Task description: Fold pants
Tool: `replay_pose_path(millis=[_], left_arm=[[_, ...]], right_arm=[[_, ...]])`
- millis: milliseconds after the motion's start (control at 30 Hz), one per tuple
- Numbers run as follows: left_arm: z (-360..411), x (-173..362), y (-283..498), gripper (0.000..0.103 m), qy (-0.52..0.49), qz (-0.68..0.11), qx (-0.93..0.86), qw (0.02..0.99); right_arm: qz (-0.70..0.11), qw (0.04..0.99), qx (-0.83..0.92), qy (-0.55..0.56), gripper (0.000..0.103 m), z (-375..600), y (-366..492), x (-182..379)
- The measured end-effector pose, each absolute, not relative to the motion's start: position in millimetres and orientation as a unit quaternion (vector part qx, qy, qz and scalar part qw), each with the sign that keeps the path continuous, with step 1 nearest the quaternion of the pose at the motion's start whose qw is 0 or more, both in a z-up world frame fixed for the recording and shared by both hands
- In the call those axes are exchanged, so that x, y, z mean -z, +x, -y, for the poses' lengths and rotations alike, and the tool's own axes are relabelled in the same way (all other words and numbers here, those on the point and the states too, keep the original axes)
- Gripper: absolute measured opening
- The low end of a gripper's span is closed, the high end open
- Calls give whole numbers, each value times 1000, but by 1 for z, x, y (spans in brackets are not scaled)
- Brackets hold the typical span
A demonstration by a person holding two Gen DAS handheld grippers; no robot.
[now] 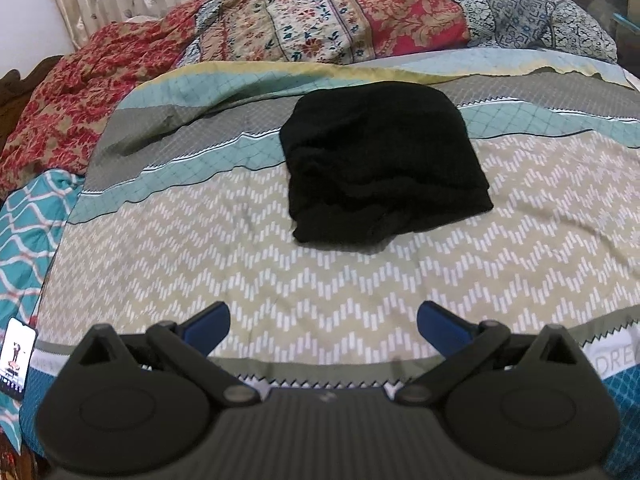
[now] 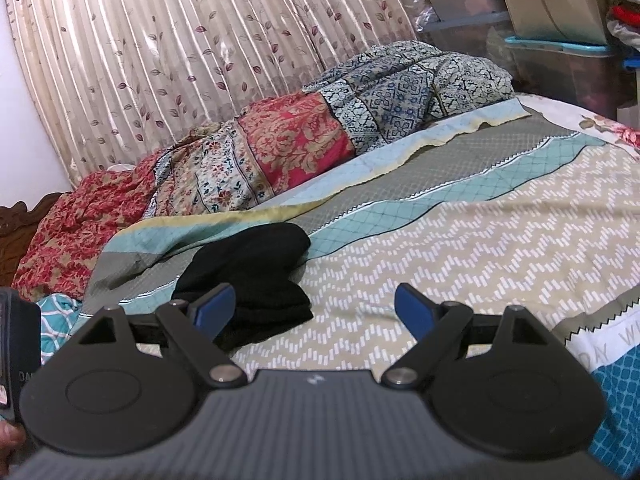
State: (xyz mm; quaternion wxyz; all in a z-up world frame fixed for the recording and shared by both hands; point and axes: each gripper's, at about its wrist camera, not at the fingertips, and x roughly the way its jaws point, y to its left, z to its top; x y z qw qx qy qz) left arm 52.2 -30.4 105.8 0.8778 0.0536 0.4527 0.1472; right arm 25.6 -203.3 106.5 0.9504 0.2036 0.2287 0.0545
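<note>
The black pants [image 1: 380, 160] lie folded into a compact rectangle on the patterned bedspread [image 1: 280, 272], in the middle of the left wrist view. My left gripper [image 1: 323, 322] hovers open near the bed's front edge, well short of the pants, with nothing between its blue fingers. In the right wrist view the same pants [image 2: 256, 272] sit at lower left, partly behind the left blue finger [image 2: 214, 306]. My right gripper [image 2: 314, 304] is open and empty, above the zigzag part of the bedspread [image 2: 460, 248], to the right of the pants.
A bunched patchwork quilt [image 1: 320, 16] lies along the far side of the bed against a leaf-print curtain [image 2: 180, 40]. A phone [image 1: 16, 354] rests at the bed's left front corner. Plastic storage boxes [image 2: 560, 60] stand at the far right.
</note>
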Motion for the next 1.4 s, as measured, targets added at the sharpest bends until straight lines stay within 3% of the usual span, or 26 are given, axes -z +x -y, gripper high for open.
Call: replay_pose_path(millis=[1400], left_arm=[[6,-93,57,103,19,-458,-172,872]], right_arm=[[-245,950,-69,183,89,188,40,-103]])
